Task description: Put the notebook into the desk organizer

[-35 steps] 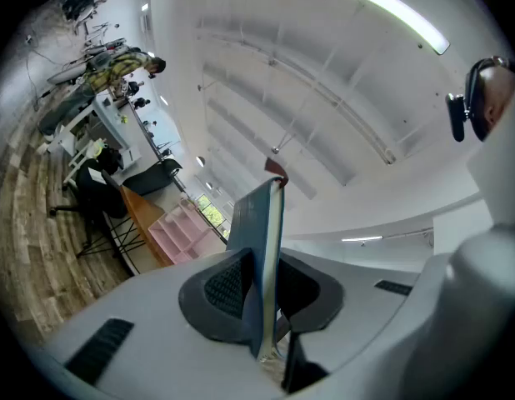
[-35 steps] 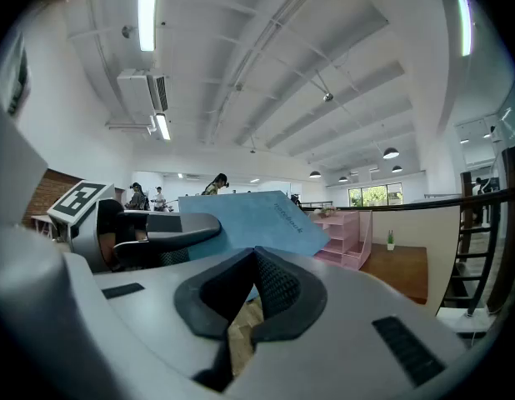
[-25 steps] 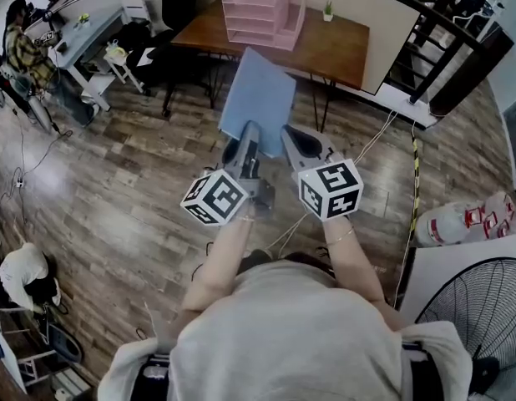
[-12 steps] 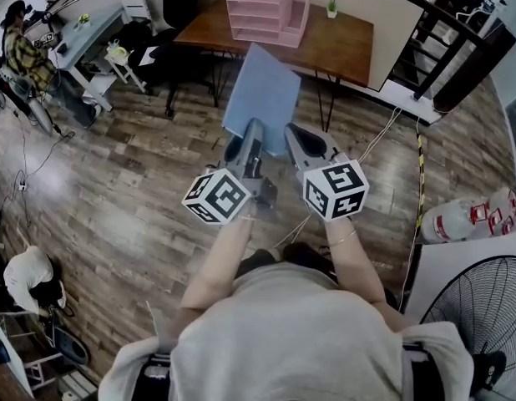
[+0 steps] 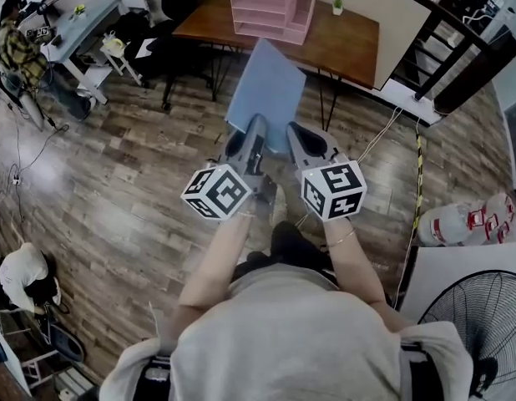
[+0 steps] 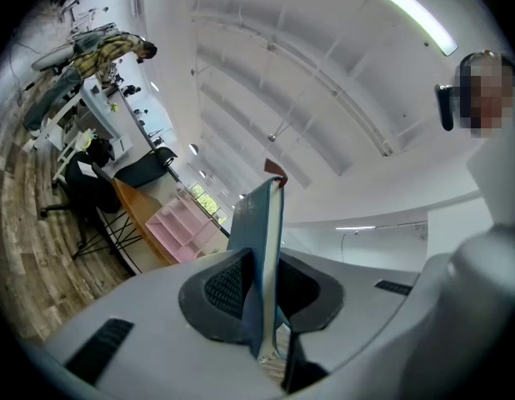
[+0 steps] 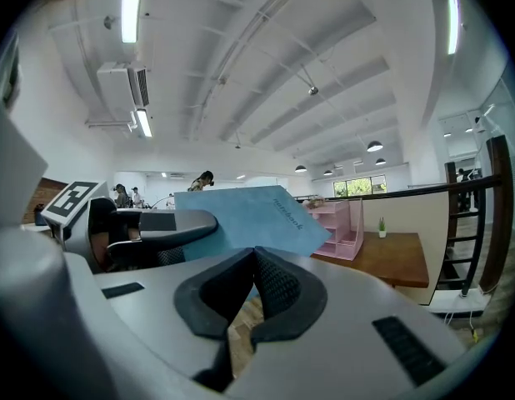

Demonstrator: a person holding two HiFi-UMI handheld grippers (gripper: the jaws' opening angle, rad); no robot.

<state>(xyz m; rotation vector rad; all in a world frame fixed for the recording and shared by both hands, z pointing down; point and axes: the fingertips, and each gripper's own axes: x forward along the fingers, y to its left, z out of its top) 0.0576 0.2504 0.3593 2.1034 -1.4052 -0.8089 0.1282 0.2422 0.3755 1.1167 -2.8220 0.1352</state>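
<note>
Notebook [image 5: 266, 94]: pinched at its near edge by the left gripper [image 5: 255, 134], fingers narrow and pressed on both covers. Held up in the air over the wood floor [image 5: 116, 182], well short of the bench [image 5: 346, 44] and the pink organizer [image 5: 270, 7] standing on it. Right gripper [image 5: 296, 137] just beside the notebook's near right corner, fingers together on nothing. Step in hand, as a judgement: carrying toward the organizer. To do it well: hold the pinch firm, only one edge gripped, so some risk of sag or swing; line the thin edge up with an open compartment before lowering; bring the right gripper in to steady the free side against tilt. Look: plain light blue cover, thin and flat, white page edges, small printed word near one edge, small red tab at the far end, maybe a ribbon.
</note>
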